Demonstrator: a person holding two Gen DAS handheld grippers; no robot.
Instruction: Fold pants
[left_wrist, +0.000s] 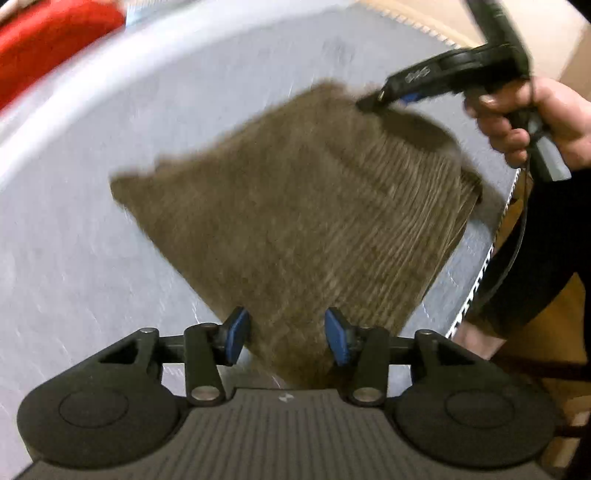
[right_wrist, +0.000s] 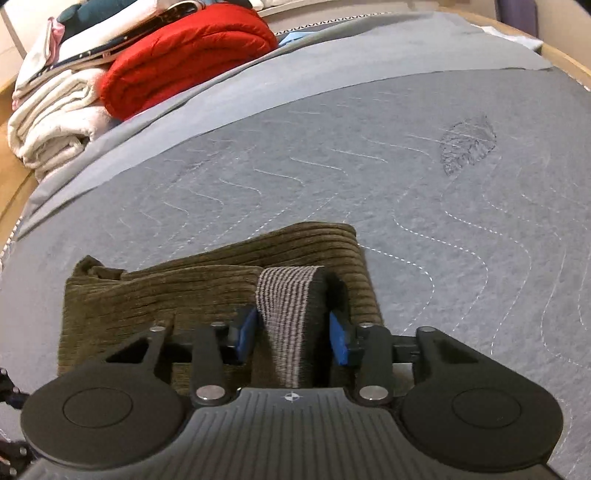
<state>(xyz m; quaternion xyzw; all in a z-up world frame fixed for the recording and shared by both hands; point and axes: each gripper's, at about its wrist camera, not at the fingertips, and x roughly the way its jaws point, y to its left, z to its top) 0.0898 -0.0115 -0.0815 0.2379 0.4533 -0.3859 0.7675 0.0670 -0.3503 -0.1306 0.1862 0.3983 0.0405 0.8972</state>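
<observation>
At the bed's far-left corner you have a folded red blanket (right_wrist: 188, 55) beside stacked white linens (right_wrist: 55, 118).

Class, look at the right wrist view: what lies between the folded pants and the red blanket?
Only bare grey quilt separates the pants from the red blanket.

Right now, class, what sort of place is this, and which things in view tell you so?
Probably a bedroom: the pants lie on a quilted grey cover like a mattress pad, with a red blanket and white linens stacked at its far edge.
</observation>
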